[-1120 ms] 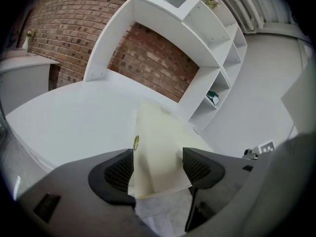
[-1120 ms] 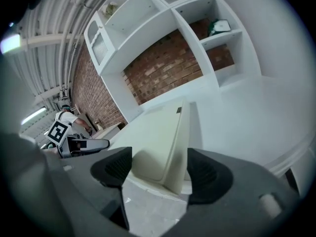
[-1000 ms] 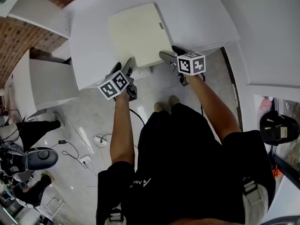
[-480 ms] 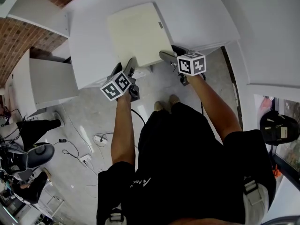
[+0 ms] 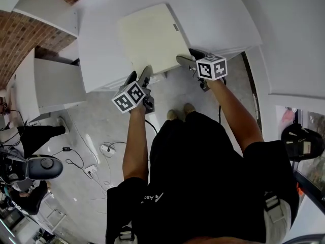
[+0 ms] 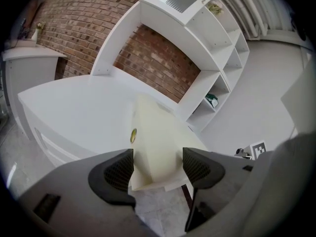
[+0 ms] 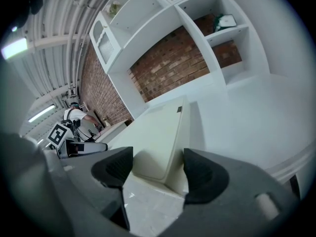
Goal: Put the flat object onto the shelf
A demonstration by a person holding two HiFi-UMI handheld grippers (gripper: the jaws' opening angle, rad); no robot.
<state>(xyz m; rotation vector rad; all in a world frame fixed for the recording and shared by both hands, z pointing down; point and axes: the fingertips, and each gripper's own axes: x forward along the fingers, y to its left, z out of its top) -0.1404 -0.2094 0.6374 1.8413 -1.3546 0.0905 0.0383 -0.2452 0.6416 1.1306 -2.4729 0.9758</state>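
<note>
the flat object [image 5: 150,37] lies straight ahead on the shelf [image 5: 101,55], near corners between the open jaws of left gripper [image 5: 138,75] and right gripper [image 5: 190,57] (both equally near).

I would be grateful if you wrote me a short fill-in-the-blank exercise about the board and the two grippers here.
The cream board lies ___ on the white counter.
The left gripper and the right gripper each have a near ___ of it between open jaws.
The wall behind the shelves is ___.
Missing words: flat; corner; brick.
</note>
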